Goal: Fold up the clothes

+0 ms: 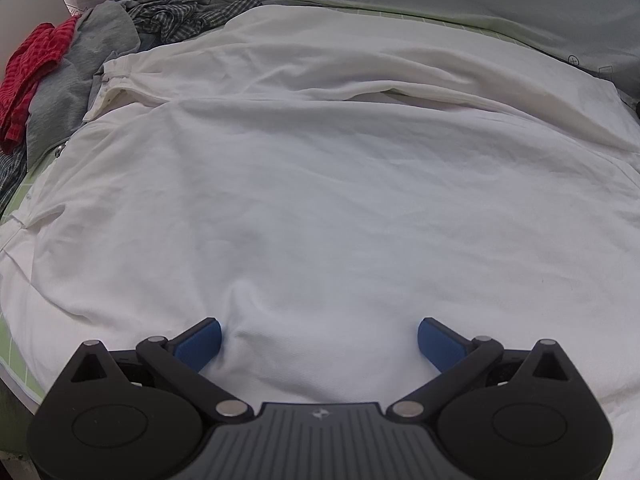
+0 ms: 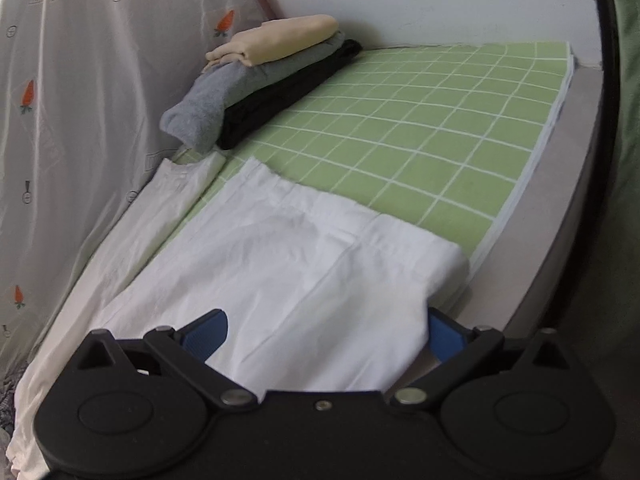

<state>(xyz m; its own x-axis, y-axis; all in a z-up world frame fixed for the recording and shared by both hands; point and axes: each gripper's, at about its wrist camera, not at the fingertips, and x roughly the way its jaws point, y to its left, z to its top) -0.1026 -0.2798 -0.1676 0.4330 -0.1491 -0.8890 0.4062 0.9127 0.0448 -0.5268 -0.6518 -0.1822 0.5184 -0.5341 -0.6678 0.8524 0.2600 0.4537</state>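
A white shirt (image 1: 320, 184) lies spread flat over the bed and fills the left wrist view, with one sleeve folded across its far part. My left gripper (image 1: 319, 338) is open, its blue pads resting on the near part of the shirt with a small pucker of cloth between them. In the right wrist view the white shirt (image 2: 288, 264) lies on the green checked sheet (image 2: 420, 132), one sleeve running along the left. My right gripper (image 2: 326, 330) is open with the shirt's near edge lying between its blue fingers.
A heap of unfolded clothes sits at far left: a red checked garment (image 1: 28, 80), a grey one (image 1: 80, 80) and a plaid one (image 1: 180, 16). A stack of folded clothes (image 2: 264, 80) stands by the carrot-print netting (image 2: 80, 120). The bed's edge (image 2: 560, 200) runs along the right.
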